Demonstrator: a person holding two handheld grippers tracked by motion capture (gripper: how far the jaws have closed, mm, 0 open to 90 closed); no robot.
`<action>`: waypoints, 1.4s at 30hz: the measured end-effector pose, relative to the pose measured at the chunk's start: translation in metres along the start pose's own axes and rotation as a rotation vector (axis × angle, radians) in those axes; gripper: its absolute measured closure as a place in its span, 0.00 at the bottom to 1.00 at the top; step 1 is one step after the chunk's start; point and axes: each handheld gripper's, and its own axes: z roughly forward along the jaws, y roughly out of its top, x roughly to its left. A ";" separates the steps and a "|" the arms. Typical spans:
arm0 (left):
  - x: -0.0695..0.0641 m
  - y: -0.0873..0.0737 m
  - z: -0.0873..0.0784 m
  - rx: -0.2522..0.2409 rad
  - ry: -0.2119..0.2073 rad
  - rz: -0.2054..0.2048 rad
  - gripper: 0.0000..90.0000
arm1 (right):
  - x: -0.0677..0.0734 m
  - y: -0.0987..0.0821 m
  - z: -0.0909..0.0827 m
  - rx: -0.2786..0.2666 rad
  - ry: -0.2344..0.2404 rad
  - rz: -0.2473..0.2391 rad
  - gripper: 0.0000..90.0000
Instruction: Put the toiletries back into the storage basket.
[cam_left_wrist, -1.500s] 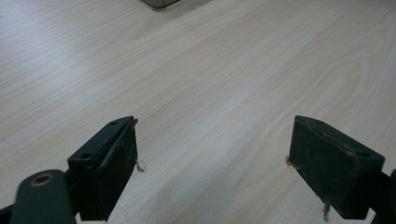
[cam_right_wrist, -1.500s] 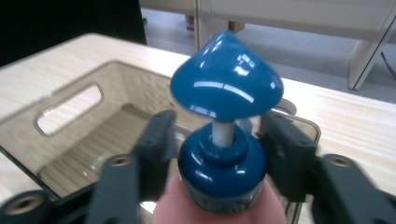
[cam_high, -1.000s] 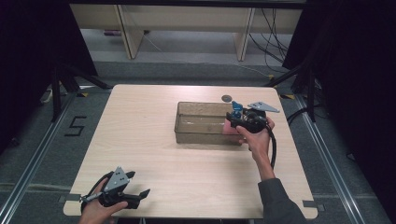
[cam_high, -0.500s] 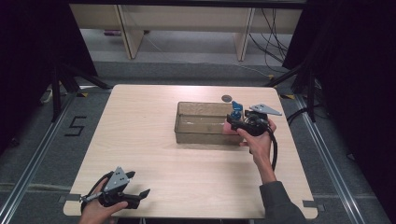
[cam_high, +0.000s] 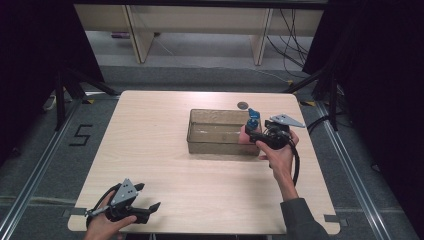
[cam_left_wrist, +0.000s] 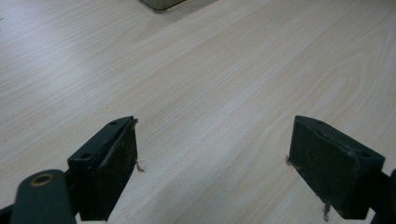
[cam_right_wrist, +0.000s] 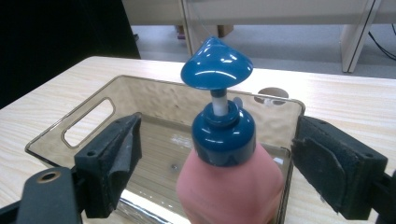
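The step in hand looks like setting the pink pump bottle (cam_right_wrist: 231, 186) into the clear plastic bin (cam_right_wrist: 88, 119). In the right gripper view the right tongs (cam_right_wrist: 219, 163) have just been opening; the bottle stands low in the centre between the pads, apparently untouched, at the bin's near end, though its base is hidden. The next move calls for backing straight away without clipping the blue pump head (cam_right_wrist: 217, 65). At lower left of the high view, the left tongs (cam_high: 145, 212) gape, holding nothing, over the table (cam_high: 150, 140).
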 end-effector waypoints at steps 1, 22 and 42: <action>0.001 0.000 0.000 0.004 0.000 0.007 0.17 | -0.002 0.000 0.000 -0.013 0.014 -0.034 0.19; -0.001 -0.001 0.001 -0.006 -0.010 -0.013 0.17 | 0.025 -0.007 -0.015 -0.001 0.050 -0.069 0.19; -0.001 -0.001 0.001 -0.008 -0.007 -0.012 0.17 | 0.045 -0.015 -0.020 0.010 0.111 -0.069 0.20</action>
